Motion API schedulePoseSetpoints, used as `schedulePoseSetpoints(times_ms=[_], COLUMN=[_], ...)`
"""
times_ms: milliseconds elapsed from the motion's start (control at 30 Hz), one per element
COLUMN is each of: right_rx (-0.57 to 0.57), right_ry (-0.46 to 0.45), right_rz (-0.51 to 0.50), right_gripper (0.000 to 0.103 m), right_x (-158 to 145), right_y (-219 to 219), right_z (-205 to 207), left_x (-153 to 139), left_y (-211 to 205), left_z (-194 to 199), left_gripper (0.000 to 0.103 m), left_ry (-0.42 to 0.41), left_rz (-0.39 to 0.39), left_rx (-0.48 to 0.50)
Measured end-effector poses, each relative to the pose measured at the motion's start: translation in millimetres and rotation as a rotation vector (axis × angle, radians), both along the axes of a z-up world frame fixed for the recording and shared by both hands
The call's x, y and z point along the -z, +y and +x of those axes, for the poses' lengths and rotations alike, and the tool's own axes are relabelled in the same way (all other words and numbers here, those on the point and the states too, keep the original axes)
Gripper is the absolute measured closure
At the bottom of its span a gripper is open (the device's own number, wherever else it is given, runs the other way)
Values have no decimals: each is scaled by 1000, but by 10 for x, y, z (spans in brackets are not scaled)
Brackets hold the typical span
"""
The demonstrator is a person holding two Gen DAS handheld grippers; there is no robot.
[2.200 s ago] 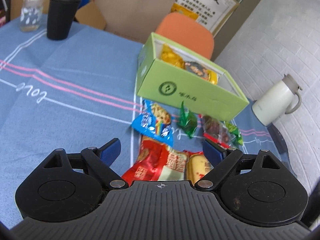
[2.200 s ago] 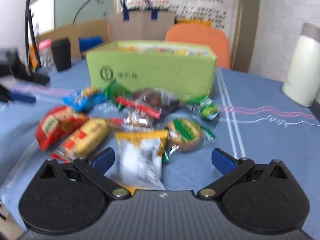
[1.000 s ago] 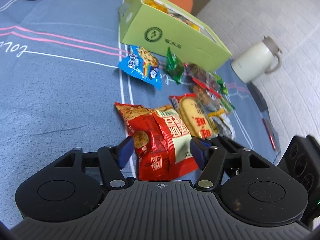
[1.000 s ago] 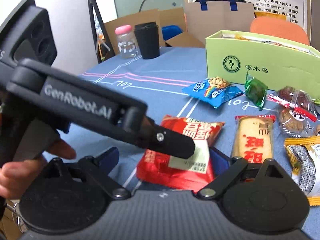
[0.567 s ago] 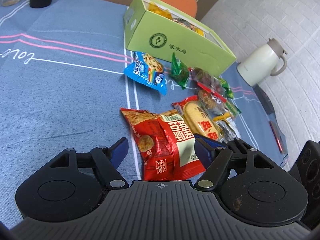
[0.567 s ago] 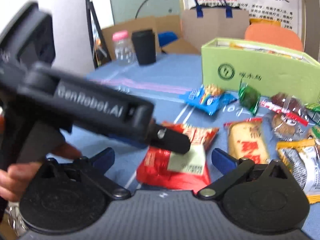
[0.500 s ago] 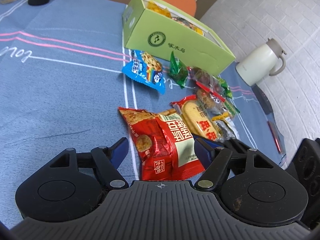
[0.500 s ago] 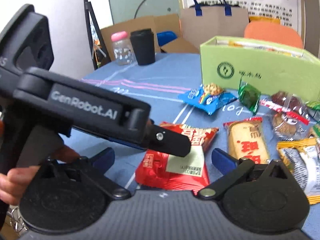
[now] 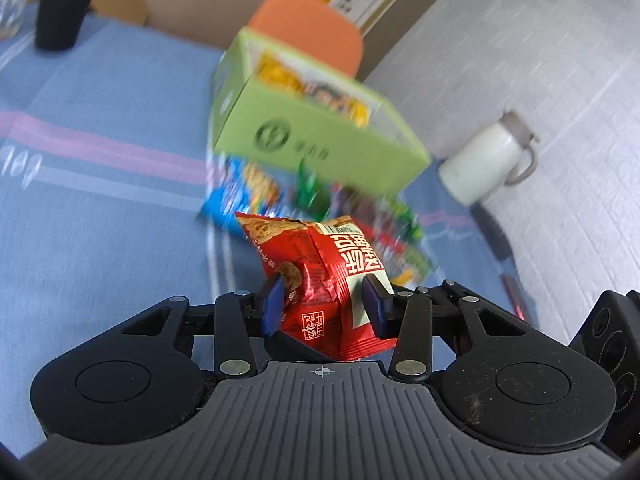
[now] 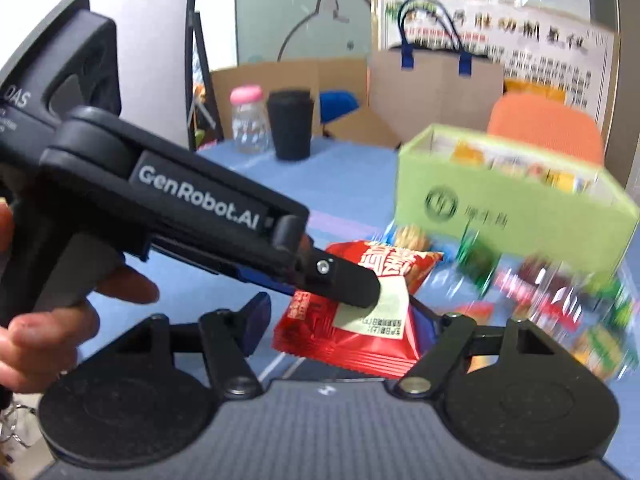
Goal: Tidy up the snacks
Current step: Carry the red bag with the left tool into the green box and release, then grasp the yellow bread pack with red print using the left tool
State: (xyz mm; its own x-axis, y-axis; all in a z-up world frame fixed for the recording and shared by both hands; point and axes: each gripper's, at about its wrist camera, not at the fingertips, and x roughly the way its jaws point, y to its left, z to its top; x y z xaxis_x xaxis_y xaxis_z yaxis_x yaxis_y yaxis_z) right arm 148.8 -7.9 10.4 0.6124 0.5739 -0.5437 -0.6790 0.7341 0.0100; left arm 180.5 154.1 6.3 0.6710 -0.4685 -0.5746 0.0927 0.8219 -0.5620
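Note:
My left gripper point(image 9: 324, 300) is shut on a red snack bag point(image 9: 328, 272) and holds it above the blue tablecloth. The same red bag point(image 10: 360, 320) shows in the right wrist view, pinched by the left gripper point(image 10: 360, 286). My right gripper point(image 10: 344, 320) is open, its fingers either side of the held bag. A light green box point(image 9: 320, 136) with snacks inside stands beyond; it also shows in the right wrist view point(image 10: 512, 208). Loose snack packets point(image 9: 256, 192) lie blurred in front of the box.
A white thermos jug point(image 9: 488, 164) stands at the right near the table edge. A black cup point(image 10: 290, 124) and a pink-capped bottle point(image 10: 248, 120) stand at the far side. An orange chair back point(image 10: 548, 124) is behind the box.
My left gripper closed on the red snack bag and lifted it off the cloth. The right gripper's view shifted slightly; its fingers stay open.

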Motion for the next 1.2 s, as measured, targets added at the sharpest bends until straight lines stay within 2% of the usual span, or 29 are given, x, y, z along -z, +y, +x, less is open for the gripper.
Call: schedulePoseSetpoints(times_ms=[167, 267, 367, 500, 567, 633, 700, 767, 833, 867, 1067, 1200], right_rx=[-4, -11, -15, -52, -63, -52, -28, -10, 28, 52, 87, 76], right_ry=[-134, -191, -176, -82, -54, -56, -85, -122, -174, -185, -107, -10], right_rz=[-45, -78, -72, -29, -22, -34, -14, 10, 17, 26, 66, 39], right_gripper=[23, 22, 21, 21, 21, 21, 18, 12, 10, 10, 11, 11], right_x=[-301, -461, -510, -412, -345, -309, -364, -436, -500, -518, -386, -123], right_y=[59, 151, 203, 260, 313, 303, 195, 36, -141, -231, -589, -635], right_z=[501, 928, 1395, 1925, 2077, 2111, 2036, 1853, 1660, 1569, 1069, 522], left_x=[-351, -603, -721, -627, -527, -420, -382, -413, -476, -505, -474, -224], left_y=[26, -9, -15, 90, 139, 195, 240, 271, 295, 296, 187, 6], left_z=[545, 949, 1421, 1983, 2207, 2335, 2315, 2170, 1973, 1862, 1213, 806], left_gripper=[80, 79, 79, 81, 68, 67, 63, 49, 42, 41, 39, 38], left_ry=[-84, -174, -196, -149, -124, -106, -106, -141, -178, -189, -183, -118], left_rz=[-20, 45, 84, 128, 156, 159, 144, 128, 111, 103, 52, 35], left_rx=[-26, -54, -64, -101, -103, -114, -102, -115, -132, -135, -90, -54])
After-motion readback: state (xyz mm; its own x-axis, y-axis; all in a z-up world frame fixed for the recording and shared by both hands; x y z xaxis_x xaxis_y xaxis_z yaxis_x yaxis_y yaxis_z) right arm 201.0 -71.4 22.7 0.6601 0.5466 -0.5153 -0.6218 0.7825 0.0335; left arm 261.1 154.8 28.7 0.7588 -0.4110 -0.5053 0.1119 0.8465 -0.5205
